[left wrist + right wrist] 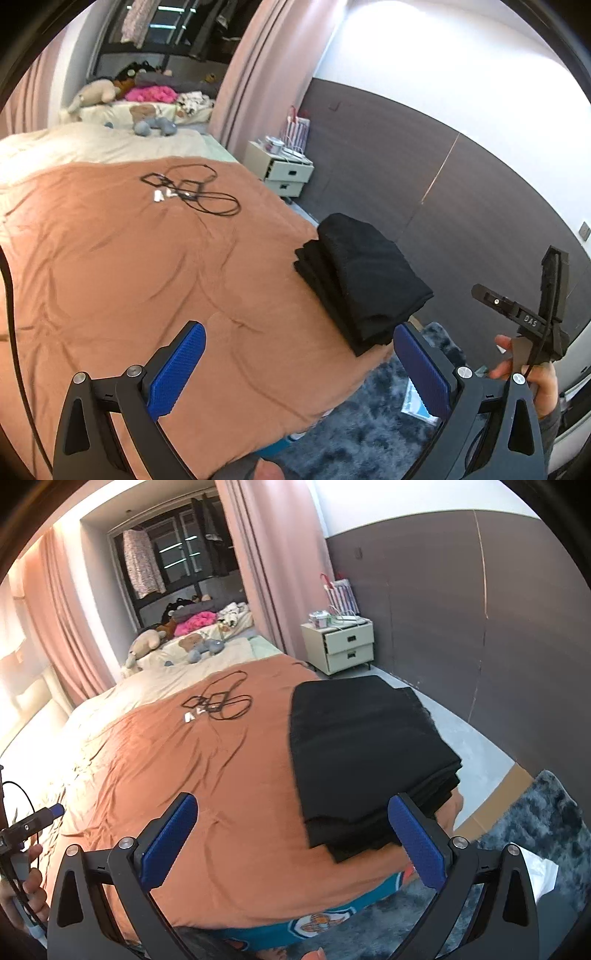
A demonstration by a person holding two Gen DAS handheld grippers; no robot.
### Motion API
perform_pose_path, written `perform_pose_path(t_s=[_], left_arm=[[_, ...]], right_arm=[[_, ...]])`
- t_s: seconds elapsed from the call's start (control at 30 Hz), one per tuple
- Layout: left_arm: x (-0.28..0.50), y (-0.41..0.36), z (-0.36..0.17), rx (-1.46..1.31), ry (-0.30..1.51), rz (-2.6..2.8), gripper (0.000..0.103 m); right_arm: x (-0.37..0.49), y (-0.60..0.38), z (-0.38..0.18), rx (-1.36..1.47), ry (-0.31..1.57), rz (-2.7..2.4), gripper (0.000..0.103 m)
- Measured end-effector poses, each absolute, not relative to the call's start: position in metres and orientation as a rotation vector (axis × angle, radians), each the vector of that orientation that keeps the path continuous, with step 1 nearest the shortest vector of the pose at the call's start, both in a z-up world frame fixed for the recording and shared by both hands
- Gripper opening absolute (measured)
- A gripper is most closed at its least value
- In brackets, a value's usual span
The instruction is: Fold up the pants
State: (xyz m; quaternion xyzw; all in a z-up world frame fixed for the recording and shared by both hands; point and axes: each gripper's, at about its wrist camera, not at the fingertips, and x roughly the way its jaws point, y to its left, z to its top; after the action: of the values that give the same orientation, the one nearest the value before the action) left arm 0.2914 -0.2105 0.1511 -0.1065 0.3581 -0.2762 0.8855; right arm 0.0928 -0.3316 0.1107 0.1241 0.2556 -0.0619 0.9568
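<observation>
Folded black fabric pants (365,760) lying in a flat layered stack on the rust-orange quilted bedspread (207,775), near its right edge, at about one o'clock from the right gripper (295,845) in the right wrist view. Blue ribbed pads of that gripper spread wide apart, nothing between them, the right pad just in front of the stack's near corner, contact impossible to judge. In the left wrist view, same stack (364,280) at about two o'clock, hanging slightly over the bed's corner; left gripper (299,373) likewise gaping wide with only bedspread (129,266) showing between its blue pads. At three o'clock in that view, a person's hand (532,373) wrapped round the black handle of the other tool, white letters on its bar reading roughly "DAS". Thin black looped cable (221,701) with a small white plug lying up the bed at eleven o'clock, well apart from the pants. Beyond, at twelve o'clock, cream bedding with plush toys and a bright pink fluffy item. Cream two-drawer nightstand (345,646) at one o'clock against the grey panelled wall. Shaggy dark blue-grey rug (546,830) on the floor at four o'clock. Printed teal sheet with an orange emblem peeking under the bedspread's near edge, its lettering unreadable.
</observation>
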Motion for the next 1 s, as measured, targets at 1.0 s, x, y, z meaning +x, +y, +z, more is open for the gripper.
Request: perform_pose_path(t_s=[1.0], left_arm=[[0.135,-0.12,0.123,-0.076,0.64,-0.405,0.103]], right_arm=[[-0.018,-0.239,0.034,0.23,0.401,-0.164,0.103]])
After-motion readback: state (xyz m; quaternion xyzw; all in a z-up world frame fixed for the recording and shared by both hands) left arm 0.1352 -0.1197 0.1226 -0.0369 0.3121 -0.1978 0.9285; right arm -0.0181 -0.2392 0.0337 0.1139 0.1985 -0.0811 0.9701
